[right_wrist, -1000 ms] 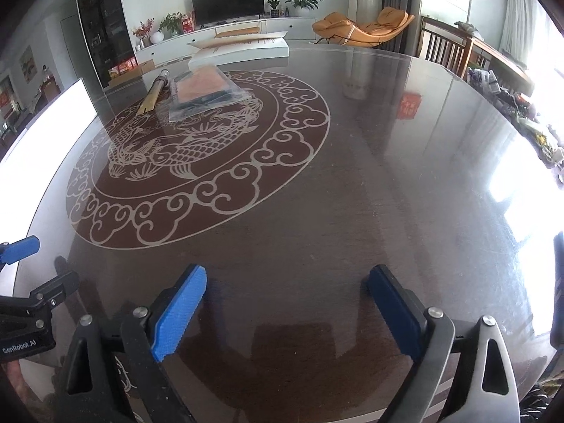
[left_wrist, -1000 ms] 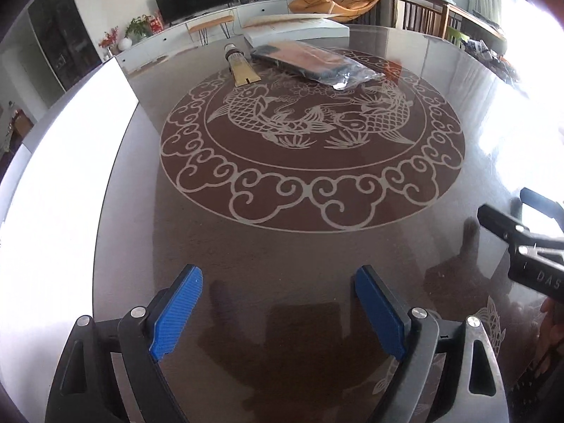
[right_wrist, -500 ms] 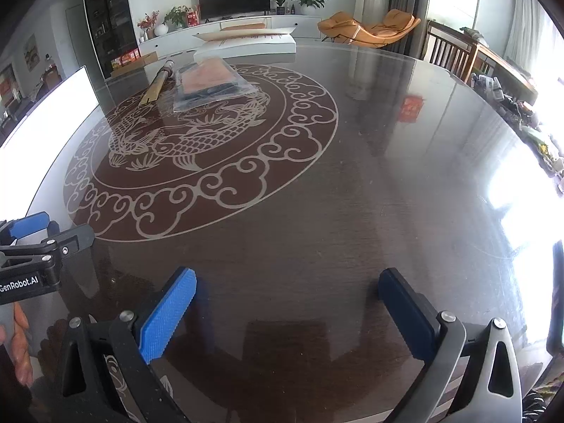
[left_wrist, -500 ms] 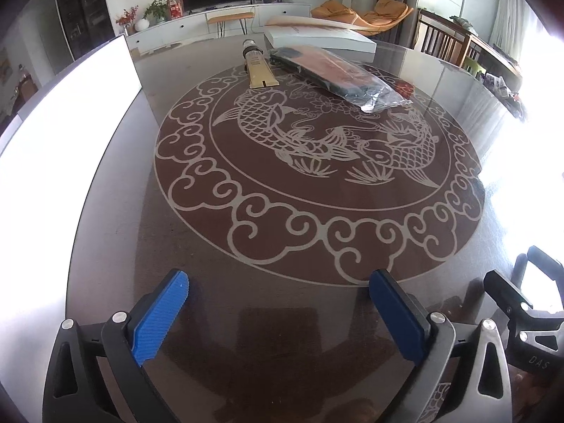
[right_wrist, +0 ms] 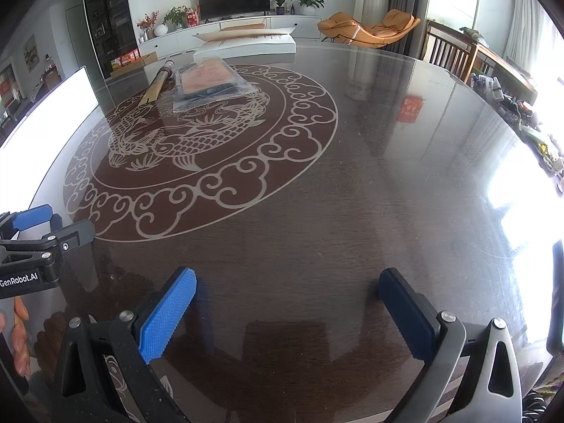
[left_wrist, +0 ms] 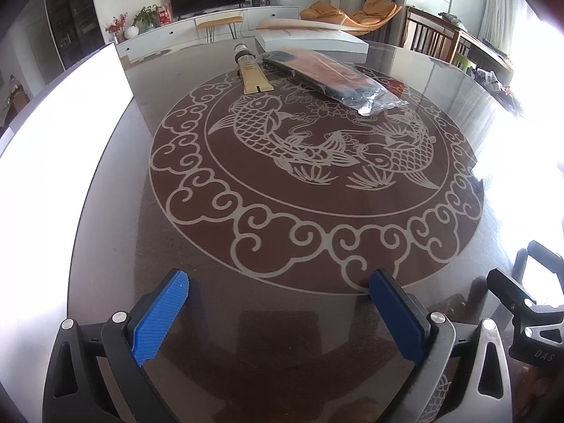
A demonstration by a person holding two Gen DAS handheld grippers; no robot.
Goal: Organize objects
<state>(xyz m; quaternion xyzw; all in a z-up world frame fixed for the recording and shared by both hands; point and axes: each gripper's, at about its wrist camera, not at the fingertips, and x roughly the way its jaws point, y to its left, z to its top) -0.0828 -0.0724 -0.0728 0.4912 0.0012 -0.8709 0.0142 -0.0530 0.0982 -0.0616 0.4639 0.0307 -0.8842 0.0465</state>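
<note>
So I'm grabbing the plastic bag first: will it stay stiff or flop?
The plastic bag looks crinkled and loose at its near end, so it will likely flop there. The flat dark item inside may stiffen the middle. Its glossy film could slip between the pads.

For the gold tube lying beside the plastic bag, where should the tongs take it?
Probably across the flat gold body of the tube, near its crimped near end, coming from above with the left tongs. It lies flat, narrow enough to span, and the plastic bag crowds its right side.
</note>
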